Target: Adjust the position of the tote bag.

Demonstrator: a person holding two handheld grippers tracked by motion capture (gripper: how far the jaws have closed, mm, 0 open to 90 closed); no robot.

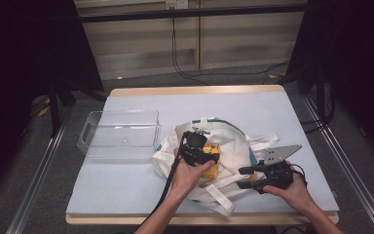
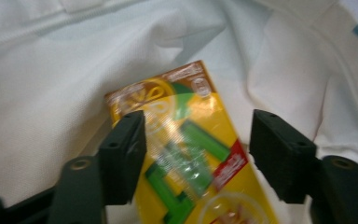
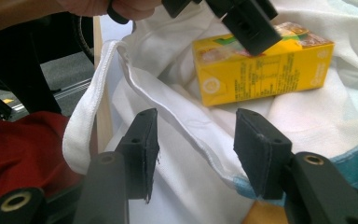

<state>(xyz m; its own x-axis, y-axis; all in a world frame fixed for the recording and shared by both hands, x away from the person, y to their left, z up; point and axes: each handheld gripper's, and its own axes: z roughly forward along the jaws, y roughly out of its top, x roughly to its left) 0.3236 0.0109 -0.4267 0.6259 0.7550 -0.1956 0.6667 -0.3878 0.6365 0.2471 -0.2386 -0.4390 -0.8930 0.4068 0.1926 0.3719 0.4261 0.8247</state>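
A white tote bag (image 1: 233, 141) with teal trim lies crumpled on the blue-grey table. On it rests a yellow drink carton (image 1: 213, 165) with green lettering (image 2: 186, 140). My left gripper (image 2: 196, 140) points down over the carton with a jaw on either side; the left pad overlaps the carton's edge, and a thin gap shows at the right pad. In the right gripper view the carton (image 3: 261, 70) lies on its side under one black fingertip (image 3: 251, 25) of the left gripper. My right gripper (image 3: 196, 140) is open just right of the bag (image 1: 246, 177), with the bag's hem running loosely between its jaws.
A clear plastic bin (image 1: 119, 131) stands empty to the left of the bag. A white bag strap (image 3: 81, 121) hangs over the table's near edge, with red cloth (image 3: 23, 149) below it. Something orange (image 3: 261, 215) peeks out under the right jaw.
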